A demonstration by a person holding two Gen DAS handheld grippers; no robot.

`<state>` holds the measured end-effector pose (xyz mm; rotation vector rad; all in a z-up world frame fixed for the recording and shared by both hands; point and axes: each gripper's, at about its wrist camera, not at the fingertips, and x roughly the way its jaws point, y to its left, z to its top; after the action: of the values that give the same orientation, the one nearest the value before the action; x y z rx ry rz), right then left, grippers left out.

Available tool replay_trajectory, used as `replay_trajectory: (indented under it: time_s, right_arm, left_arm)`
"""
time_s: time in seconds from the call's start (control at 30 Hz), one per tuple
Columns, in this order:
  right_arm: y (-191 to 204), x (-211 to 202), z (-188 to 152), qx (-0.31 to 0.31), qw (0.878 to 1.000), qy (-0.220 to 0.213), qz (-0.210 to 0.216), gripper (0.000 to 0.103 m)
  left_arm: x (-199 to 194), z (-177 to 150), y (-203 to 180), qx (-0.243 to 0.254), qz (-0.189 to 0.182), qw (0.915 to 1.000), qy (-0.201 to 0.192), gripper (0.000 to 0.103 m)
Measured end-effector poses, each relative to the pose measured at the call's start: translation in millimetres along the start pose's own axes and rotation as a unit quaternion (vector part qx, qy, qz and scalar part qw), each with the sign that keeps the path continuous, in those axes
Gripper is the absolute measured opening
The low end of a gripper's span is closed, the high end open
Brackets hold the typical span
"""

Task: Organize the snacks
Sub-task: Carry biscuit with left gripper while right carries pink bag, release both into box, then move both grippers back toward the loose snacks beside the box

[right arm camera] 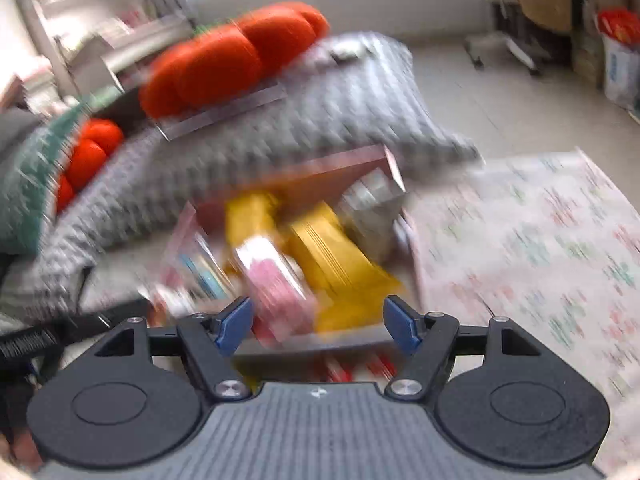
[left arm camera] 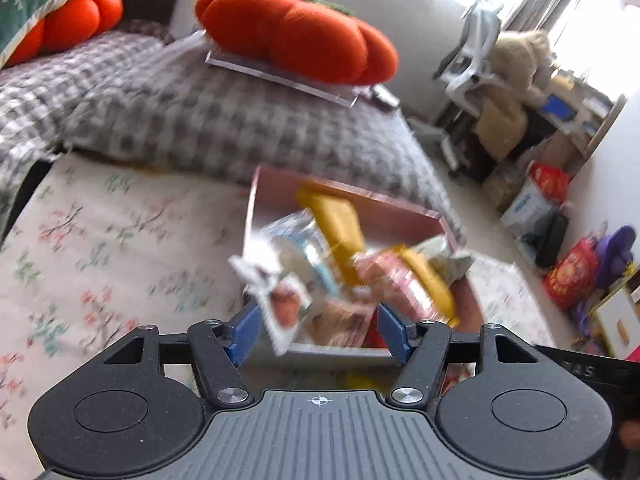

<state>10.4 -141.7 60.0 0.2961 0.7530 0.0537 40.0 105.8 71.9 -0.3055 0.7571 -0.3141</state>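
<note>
Snacks: a loose heap of packets fills the pink box, which sits on the floral cloth at the foot of the grey checked blanket.
Yellow packets: two long yellow packs lie slanted through the middle of the heap; in the left wrist view one leans toward the box's far wall.
Pink packet: a pink-and-white pack lies beside the yellow ones, nearest the right gripper.
Pale packets: a white and light-blue wrapper sticks out over the box's left edge; a silvery one sits in the far corner.
Left gripper: the left gripper hangs over the near rim with its blue pads spread apart; a packet corner shows between them, and blur hides whether anything touches.
Right gripper: the right gripper has its jaws spread too, nothing pinched, pointing down at the pink and yellow packs.
Beyond: orange pumpkin cushion resting on a clear tray atop the blanket.
Sharpness: both views are smeared by motion.
</note>
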Motion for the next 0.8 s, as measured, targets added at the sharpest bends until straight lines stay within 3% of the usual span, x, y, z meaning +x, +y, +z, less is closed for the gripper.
replay_trajectory:
  time_s: [0.13,0.23,0.33,0.5,0.63,0.8]
  right_arm:
    - [-11,-7,-9,0.019,0.998,0.059,-0.028,0.070]
    - [-14,-25,-17,0.033,0.998,0.056,0.004,0.079]
    - [-19,-38,-28,0.036,0.997,0.054,0.033,0.084]
    - [-15,-32,-37,-0.017,0.997,0.072,0.001,0.083]
    - [-21,-26,-41,0.005,0.995,0.096,0.022,0.082]
    - [-7,-33,-50,-0.047,0.994,0.101,0.022,0.082]
  left_arm:
    - [1,-14,-11,0.048,0.030,0.9979,0.029,0.064]
    - [-1,-25,-20,0.076,0.027,0.9957,0.046,0.064]
    - [-9,-38,-24,0.097,0.025,0.9932,0.059,0.071]
    - [-19,-58,-24,0.119,0.040,0.9893,0.074,0.074]
    - [-26,-67,-23,0.124,0.037,0.9883,0.080,0.075]
    - [-24,-77,-18,0.132,0.062,0.9845,0.098,0.077]
